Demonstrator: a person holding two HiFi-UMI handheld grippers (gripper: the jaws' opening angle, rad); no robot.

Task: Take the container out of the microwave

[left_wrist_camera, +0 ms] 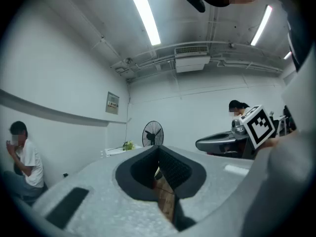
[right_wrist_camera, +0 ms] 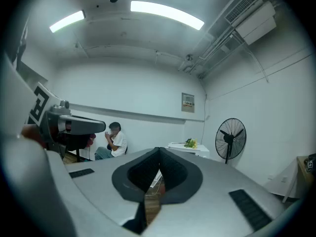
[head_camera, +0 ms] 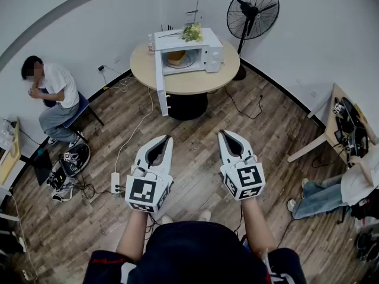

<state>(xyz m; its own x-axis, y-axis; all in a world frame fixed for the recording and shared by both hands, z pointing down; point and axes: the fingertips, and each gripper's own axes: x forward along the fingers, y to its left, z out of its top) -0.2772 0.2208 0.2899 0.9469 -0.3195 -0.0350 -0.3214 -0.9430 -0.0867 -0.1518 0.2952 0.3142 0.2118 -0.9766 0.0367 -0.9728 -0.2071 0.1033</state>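
A white microwave [head_camera: 195, 52] stands on a round table [head_camera: 195, 81] far ahead, its door [head_camera: 159, 76] swung open to the left. Inside it sits a tan container [head_camera: 176, 57] on the turntable. My left gripper [head_camera: 168, 138] and right gripper [head_camera: 223, 133] hover side by side above the wooden floor, well short of the table, both level. Each has its jaw tips together with nothing between them. In the left gripper view the jaws [left_wrist_camera: 158, 147] meet at the tip; the right gripper view shows its jaws [right_wrist_camera: 158, 149] meeting too, with the microwave [right_wrist_camera: 190, 148] small and distant.
A standing fan [head_camera: 251, 10] is behind the table at right. A seated person [head_camera: 53, 96] is at the left wall, another person [head_camera: 337, 191] sits at right by a wooden desk [head_camera: 343, 129]. Cables and a power strip [head_camera: 115, 182] lie on the floor.
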